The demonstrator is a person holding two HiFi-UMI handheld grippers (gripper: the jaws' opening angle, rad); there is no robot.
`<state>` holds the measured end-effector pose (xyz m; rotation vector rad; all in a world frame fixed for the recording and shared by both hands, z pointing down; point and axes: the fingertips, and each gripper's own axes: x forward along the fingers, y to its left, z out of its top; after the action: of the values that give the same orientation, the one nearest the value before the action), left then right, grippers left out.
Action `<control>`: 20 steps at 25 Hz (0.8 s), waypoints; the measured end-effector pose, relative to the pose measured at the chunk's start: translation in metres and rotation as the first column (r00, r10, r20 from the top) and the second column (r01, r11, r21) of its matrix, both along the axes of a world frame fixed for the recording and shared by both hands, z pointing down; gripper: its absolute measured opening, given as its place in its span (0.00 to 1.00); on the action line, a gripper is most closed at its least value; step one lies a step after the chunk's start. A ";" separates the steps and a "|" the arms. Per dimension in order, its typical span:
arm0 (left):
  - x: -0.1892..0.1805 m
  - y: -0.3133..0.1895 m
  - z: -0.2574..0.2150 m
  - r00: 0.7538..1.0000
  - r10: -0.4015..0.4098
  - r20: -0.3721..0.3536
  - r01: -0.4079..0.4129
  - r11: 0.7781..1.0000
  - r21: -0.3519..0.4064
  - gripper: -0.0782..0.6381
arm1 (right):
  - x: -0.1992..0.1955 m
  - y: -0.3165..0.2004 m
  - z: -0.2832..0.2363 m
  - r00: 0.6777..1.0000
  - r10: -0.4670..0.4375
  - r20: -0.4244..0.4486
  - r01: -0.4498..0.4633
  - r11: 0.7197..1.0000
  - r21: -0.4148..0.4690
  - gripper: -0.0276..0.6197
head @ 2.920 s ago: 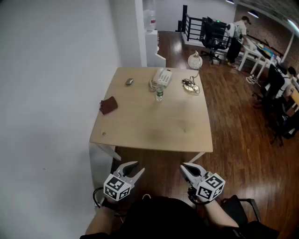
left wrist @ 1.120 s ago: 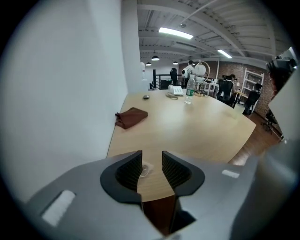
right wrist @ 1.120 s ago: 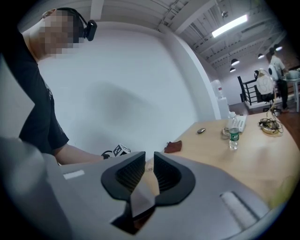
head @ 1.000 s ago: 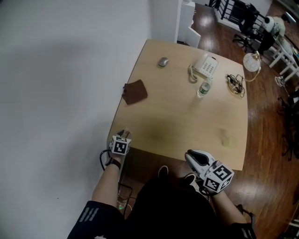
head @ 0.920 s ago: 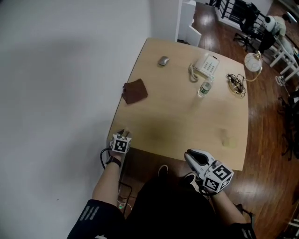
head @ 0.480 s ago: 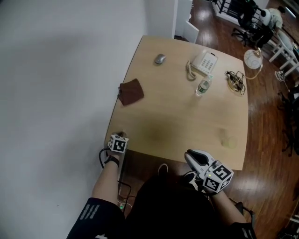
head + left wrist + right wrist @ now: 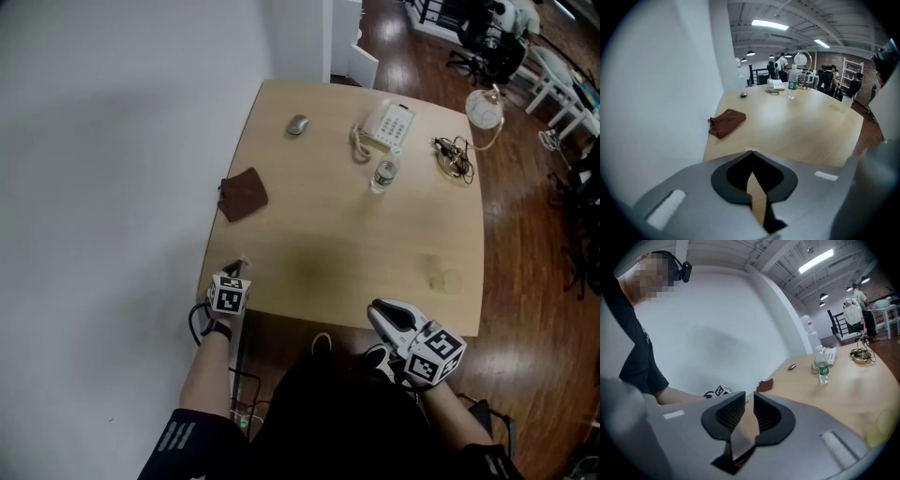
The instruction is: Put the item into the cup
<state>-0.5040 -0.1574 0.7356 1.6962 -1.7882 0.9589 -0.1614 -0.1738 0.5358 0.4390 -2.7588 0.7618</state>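
Jaws of the left gripper (image 7: 236, 270) have just closed tip to tip at the lower-left corner of the tabletop (image 7: 356, 234). Those of the right gripper (image 7: 749, 397) stand narrowly apart and empty, off its lower edge. A clear cup (image 7: 444, 279) sits at lower right, well apart. The small pale item (image 7: 753, 150) shows only as a sliver at the left tips, so a grip is unconfirmed. It is judged light, thin and easily dropped. Pinch it across its middle.
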 end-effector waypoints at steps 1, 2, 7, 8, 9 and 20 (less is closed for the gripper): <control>0.011 -0.013 -0.016 0.999 0.043 0.019 -0.044 0.999 0.031 0.10 | 0.006 -0.002 -0.002 1.000 0.008 0.005 -0.008 1.000 0.003 0.14; 0.024 -0.026 -0.033 0.995 0.087 0.040 -0.090 0.994 0.063 0.10 | 0.012 -0.004 -0.005 1.000 0.017 0.010 -0.017 1.000 0.006 0.14; 0.108 -0.089 -0.088 0.955 0.282 0.092 -0.293 0.943 0.157 0.10 | 0.054 -0.019 -0.014 0.996 0.088 0.024 -0.088 0.996 0.022 0.14; 0.131 -0.102 -0.098 0.937 0.331 0.108 -0.346 0.923 0.168 0.10 | 0.065 -0.022 -0.015 0.994 0.108 0.028 -0.109 0.994 0.023 0.14; 0.155 -0.114 -0.108 0.918 0.378 0.121 -0.394 0.901 0.179 0.10 | 0.076 -0.025 -0.015 0.991 0.131 0.034 -0.132 0.991 0.023 0.14; 0.430 -0.192 -0.137 0.688 0.719 0.097 -0.718 0.656 0.233 0.10 | 0.218 -0.043 -0.002 0.928 0.369 0.056 -0.369 0.929 -0.007 0.14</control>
<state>-0.0737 -0.3498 0.5985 2.6778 -1.2355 1.0397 0.0568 -0.2163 0.5335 0.9721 -2.7626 0.8607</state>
